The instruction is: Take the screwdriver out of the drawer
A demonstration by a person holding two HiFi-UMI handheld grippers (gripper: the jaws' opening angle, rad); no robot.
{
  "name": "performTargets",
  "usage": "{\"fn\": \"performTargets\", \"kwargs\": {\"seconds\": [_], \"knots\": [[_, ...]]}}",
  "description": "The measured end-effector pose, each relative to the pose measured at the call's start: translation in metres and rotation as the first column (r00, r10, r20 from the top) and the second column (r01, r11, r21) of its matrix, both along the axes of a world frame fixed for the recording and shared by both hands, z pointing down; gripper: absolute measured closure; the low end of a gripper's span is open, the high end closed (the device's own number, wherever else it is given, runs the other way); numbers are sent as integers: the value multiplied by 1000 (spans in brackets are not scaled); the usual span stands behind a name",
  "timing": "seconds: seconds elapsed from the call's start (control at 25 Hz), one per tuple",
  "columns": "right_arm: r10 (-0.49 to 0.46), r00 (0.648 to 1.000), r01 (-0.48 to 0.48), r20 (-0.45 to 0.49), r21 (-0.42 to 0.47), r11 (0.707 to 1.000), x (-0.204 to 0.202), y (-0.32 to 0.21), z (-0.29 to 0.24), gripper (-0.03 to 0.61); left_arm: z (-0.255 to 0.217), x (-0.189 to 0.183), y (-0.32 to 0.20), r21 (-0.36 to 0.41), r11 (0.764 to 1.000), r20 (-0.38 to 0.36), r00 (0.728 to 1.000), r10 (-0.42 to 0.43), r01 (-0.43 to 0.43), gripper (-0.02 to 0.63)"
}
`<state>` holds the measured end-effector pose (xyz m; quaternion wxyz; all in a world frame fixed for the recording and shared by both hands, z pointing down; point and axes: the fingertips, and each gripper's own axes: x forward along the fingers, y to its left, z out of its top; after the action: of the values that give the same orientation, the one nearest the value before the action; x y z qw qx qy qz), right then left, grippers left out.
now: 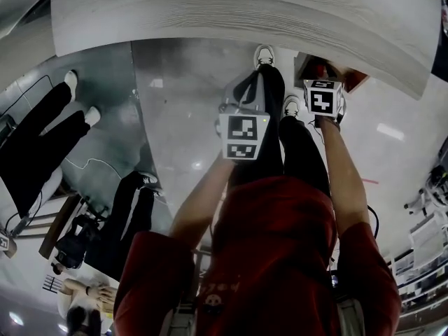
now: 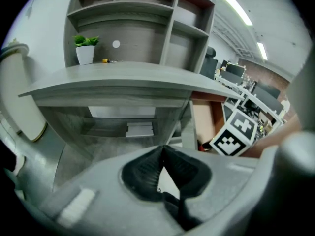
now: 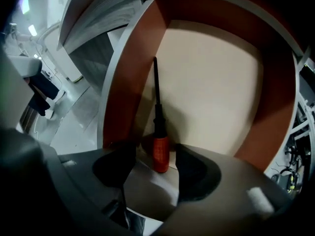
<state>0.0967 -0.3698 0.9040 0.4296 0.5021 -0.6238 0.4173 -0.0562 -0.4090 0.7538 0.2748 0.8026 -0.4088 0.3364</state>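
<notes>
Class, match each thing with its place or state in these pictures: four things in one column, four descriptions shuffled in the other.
Things:
1. screwdriver
2. left tongs
3. right tongs
4. potted plant

Places or states:
A. standing on the grey desk top
B. jaws together, nothing between them
C. lying in the red-walled drawer
D. jaws apart, one on either side of an orange handle

Pairs: 1-C, 2-B, 3-D, 4-A

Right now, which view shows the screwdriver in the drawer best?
Right gripper view: the whole screwdriver lies in the drawer, handle inside the open right hand-held gripper. Head and left gripper views show nothing recognisable of it.
</notes>
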Motion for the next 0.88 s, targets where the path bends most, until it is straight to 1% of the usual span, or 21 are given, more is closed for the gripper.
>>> {"fn": "performTargets", "kwargs": {"seconds": [0.12, 0.16, 0.24, 0.32, 0.4, 0.44, 0.72, 0.88], "knots": [[0, 998, 0, -60, -3, 1000, 2, 1, 2, 332, 4, -5, 0, -6, 1000, 1, 1000, -6, 6, 614], [-3, 995, 3, -96, -3, 1000, 4, 0, 2, 351, 5, -6, 0, -9, 1000, 1, 1000, -8, 8, 614], [-17, 984, 17, -178, 1, 1000, 10, -1, 4, 418, 8, -9, 1, -13, 1000, 3, 1000, -11, 11, 613], [-29, 974, 30, -226, -1, 1000, 15, -2, 5, 440, 10, -10, 2, -18, 1000, 3, 1000, -13, 13, 614], [-27, 973, 25, -230, -10, 1000, 16, 0, 5, 449, 11, -10, 4, -21, 1000, 2, 1000, -14, 14, 614], [-24, 974, 22, -225, -15, 1000, 15, 1, 6, 480, 11, -10, 4, -23, 1000, 2, 1000, -13, 13, 614], [-43, 980, 38, -195, -28, 999, 12, 8, 2, 483, 6, -15, 13, -26, 1000, 7, 1000, -14, 14, 612], [-56, 983, 50, -175, -36, 998, 15, 9, -1, 483, 4, -12, 13, -15, 1000, 7, 1000, -12, 12, 613]]}}
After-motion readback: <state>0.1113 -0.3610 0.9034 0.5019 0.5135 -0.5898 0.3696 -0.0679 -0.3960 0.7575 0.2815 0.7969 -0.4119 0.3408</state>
